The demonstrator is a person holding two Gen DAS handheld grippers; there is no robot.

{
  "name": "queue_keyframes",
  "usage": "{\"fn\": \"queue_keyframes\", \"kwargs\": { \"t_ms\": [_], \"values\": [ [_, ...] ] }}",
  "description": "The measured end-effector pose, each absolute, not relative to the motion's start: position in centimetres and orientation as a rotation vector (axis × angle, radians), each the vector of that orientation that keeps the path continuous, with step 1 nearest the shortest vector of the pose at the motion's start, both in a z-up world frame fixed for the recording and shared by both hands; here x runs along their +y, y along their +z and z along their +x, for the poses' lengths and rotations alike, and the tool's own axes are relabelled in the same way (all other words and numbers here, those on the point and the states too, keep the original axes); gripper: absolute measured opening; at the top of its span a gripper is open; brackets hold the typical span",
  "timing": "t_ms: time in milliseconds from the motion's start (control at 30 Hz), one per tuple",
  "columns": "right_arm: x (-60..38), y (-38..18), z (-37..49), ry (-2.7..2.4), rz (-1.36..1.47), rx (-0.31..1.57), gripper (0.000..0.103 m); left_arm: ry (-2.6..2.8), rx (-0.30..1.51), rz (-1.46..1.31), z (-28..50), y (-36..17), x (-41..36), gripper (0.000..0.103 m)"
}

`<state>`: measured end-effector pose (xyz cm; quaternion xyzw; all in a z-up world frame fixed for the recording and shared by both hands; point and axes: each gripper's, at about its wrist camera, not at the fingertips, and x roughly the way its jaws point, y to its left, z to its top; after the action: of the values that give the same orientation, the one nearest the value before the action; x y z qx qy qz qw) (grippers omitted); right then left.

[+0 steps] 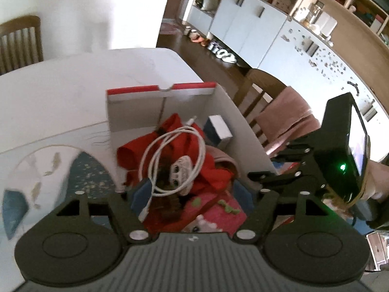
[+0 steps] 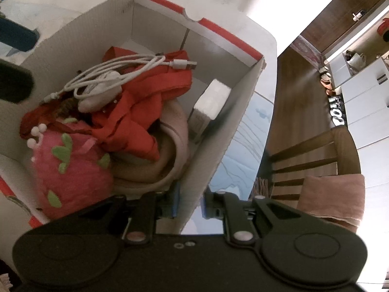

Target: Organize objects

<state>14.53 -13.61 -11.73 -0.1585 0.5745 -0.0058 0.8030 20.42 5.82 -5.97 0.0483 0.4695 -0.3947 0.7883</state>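
the left gripper (image 1: 194, 192) points steeply downward, its two fingers (image 1: 138, 194) spread wide with blue pads facing inward. nothing is pressed between them; the jaws stand open. in the right wrist view its two finger ends show blurred at the left edge, well apart.

the right gripper (image 2: 187, 200) also tilts steeply down, its fingers drawn close together and clamped on the box wall (image 2: 218, 146), one finger inside the wall and one outside. from the left wrist view its black body sits off to the right with a green light lit, and a person's hand (image 1: 378, 180) grips its handle from behind.
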Motion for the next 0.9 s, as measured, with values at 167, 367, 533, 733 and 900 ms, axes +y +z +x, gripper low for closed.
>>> {"fn": "queue_keyframes", "kwargs": {
  "t_ms": [167, 367, 533, 733, 900],
  "values": [
    [-13.6, -10.7, 13.9, -0.017, -0.337, 1.212, 0.015, -0.844, 0.984, 0.083, 20.0, -5.0, 7.5, 0.074],
    [-13.4, -8.6, 12.7, -0.032, -0.307, 1.167, 0.015, -0.822, 0.923, 0.058, 18.8, -3.7, 10.0, 0.078],
    [-13.6, -5.9, 11.1, -0.05, -0.243, 1.097, 0.016, -0.803, 0.868, 0.067, 18.2, -3.1, 11.0, 0.078],
    [-13.0, -2.8, 7.9, -0.065, -0.121, 0.96, 0.019, -0.783, 0.754, 0.092, 16.4, -2.2, 11.8, 0.078],
    [-12.3, -1.4, 5.8, -0.108, -0.045, 0.867, 0.025, -0.797, 0.693, 0.132, 14.9, -1.6, 12.3, 0.083]
  ]
}}
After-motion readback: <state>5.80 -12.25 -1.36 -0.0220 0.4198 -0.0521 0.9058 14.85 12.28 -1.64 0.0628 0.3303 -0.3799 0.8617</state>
